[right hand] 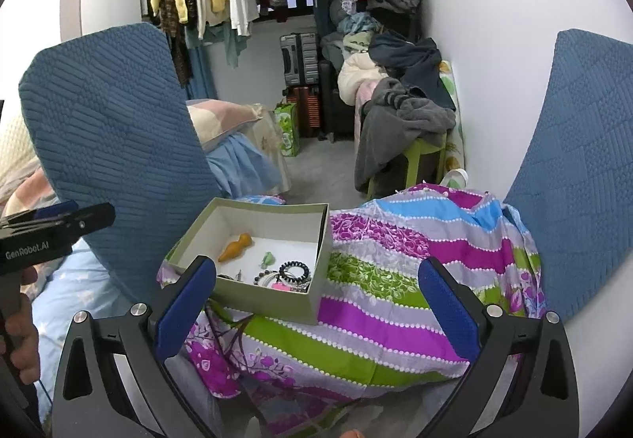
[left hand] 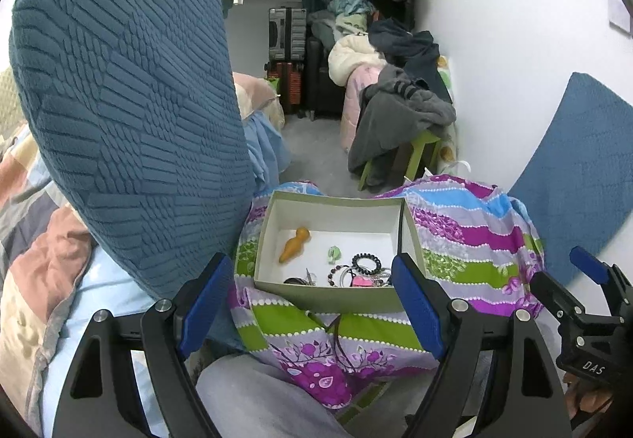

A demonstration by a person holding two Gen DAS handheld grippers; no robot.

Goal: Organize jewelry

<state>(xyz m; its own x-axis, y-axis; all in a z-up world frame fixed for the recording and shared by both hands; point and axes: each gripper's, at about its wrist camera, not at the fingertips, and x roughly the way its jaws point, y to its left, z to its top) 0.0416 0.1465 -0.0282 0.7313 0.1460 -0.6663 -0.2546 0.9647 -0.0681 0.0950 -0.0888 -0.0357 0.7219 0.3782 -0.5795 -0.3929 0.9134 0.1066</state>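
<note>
On my left a blue cushion (left hand: 130, 113) leans just beside the box (left hand: 328, 295), and if I bump it with my left gripper (left hand: 312, 303) it could tip onto the open top. That gripper is spread wide and holds nothing, its pads either side of the box's near wall without touching. The jewelry sits inside: an orange pendant (left hand: 294, 244) alone at the back, then a small green piece (left hand: 334, 254), then a black bead bracelet (left hand: 366, 263) lying on a tangle of chains in the near right corner. Pulling one of those could drag the others out. The box rests on a loose striped cloth (right hand: 395, 279), so a push may slide or tilt it. My right gripper (right hand: 316, 315) is wide open too, empty, near the box.
</note>
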